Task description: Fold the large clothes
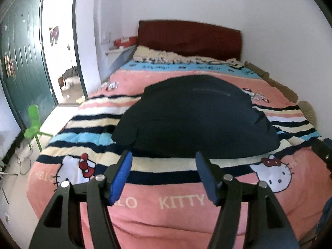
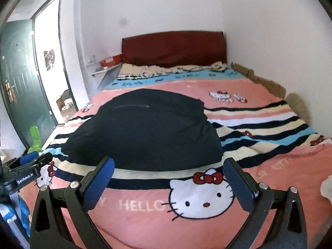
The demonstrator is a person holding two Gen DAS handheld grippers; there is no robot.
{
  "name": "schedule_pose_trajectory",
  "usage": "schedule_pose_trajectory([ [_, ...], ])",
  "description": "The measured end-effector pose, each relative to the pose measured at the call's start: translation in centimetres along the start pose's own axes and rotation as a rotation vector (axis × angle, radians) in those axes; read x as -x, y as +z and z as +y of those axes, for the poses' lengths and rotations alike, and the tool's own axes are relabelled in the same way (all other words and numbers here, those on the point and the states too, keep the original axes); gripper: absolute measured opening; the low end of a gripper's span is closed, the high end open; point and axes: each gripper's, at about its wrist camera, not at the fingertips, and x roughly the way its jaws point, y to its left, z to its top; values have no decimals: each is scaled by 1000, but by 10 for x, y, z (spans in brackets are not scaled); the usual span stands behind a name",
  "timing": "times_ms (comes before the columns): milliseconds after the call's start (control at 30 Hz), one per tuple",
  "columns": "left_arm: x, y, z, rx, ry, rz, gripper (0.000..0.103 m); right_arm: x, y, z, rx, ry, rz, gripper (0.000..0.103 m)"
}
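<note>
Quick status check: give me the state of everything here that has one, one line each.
Left gripper: open, empty, hovering above the bedspread, short of the garment.
Right gripper: open, empty, hovering near the garment's front edge.
Garment: dark, folded into a compact bundle, lying on the bed.
Bedspread: spread over the bed, rumpled near the headboard.
Door: open.

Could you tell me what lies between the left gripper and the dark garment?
Only striped bedspread separates the left gripper from the dark garment, per the left wrist view.

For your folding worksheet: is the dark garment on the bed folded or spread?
Folded: the dark navy garment lies as one compact, thick bundle, no sleeves spread.
</note>
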Motion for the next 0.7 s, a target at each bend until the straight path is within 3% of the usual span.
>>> schedule_pose_trajectory([
  [233,23,-5,-7,-32,53,-59,62,19,-8,16,54,-24,-28,102],
  [700,42,-9,-10,-64,47,-133,62,33,-8,23,96,-39,-85,102],
])
